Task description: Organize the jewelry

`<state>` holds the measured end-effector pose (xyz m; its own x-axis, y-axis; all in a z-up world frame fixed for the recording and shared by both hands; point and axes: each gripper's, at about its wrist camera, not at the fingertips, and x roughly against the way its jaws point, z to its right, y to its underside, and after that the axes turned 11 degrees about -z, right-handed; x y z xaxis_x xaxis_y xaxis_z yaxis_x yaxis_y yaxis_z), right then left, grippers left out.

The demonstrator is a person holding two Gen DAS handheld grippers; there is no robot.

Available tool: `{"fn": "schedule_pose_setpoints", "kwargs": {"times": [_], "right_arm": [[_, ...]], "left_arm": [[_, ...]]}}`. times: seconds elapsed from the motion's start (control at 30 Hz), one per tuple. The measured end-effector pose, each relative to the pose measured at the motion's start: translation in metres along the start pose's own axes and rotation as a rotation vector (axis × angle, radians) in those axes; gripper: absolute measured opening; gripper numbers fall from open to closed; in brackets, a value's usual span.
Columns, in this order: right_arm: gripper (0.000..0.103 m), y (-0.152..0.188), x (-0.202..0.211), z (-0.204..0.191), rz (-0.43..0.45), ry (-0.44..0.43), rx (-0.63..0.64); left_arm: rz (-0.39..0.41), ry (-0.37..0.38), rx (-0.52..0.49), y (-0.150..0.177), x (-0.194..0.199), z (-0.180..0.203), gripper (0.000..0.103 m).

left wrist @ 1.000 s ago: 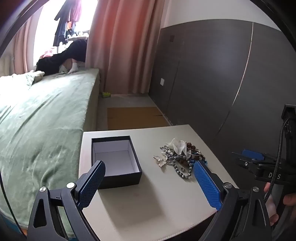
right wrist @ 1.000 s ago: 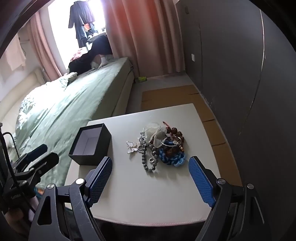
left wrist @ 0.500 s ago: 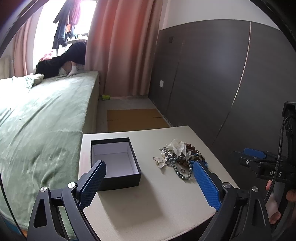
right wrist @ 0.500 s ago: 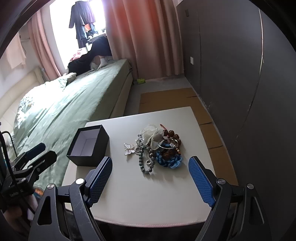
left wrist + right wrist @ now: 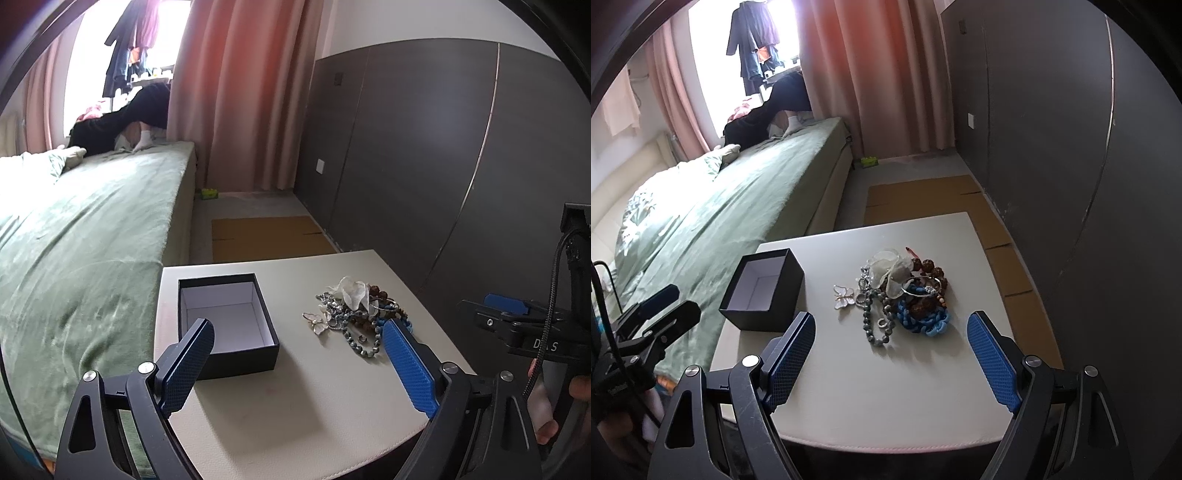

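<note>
Nothing on the worktop (image 5: 908, 398) has changed over the last second: box and pile sit where they were, only the framing drifts slightly. Neither claw has shifted. So no piece has been sorted yet; my read is we're still at the start, lining up for a first pick.

Left claw (image 5: 299, 365): spread wide, nothing between the pads, hovering over the near edge of the worktop in front of the box. Right claw (image 5: 892, 362): also spread wide and empty, short of the pile.

Box (image 5: 762, 290): black, open, white lining, empty. It sits on the bed (image 5: 720, 206) side of the worktop, well apart from the pile. In the left wrist view its long axis runs away from the camera, toward the far edge.

Jewelry pile (image 5: 905, 295): right of centre, all tangled and touching.
- butterfly brooch (image 5: 845, 295) at the edge nearest the box, lying flat
- grey bead strand (image 5: 877, 325) trailing toward the near edge, long axis roughly near-to-far
- blue chain bracelet (image 5: 923, 321) curled at the near right
- brown beads, a silver bangle and something white and sheer behind

The bead strand or the brooch looks like the easiest first grab, being least buried.
</note>
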<state>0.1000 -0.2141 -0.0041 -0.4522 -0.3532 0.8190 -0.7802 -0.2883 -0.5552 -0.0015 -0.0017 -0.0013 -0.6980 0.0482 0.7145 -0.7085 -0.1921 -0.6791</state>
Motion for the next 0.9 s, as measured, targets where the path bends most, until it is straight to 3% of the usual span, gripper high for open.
{"fn": "schedule_pose_setpoints", "kwargs": {"times": [0.9], "right_arm": [[0.085,-0.0012,-0.0001,0.0046,0.008,0.005,-0.011]], "left_arm": [[0.005,0.003,-0.006,0.0001,0.0000,0.0037,0.092]]}}
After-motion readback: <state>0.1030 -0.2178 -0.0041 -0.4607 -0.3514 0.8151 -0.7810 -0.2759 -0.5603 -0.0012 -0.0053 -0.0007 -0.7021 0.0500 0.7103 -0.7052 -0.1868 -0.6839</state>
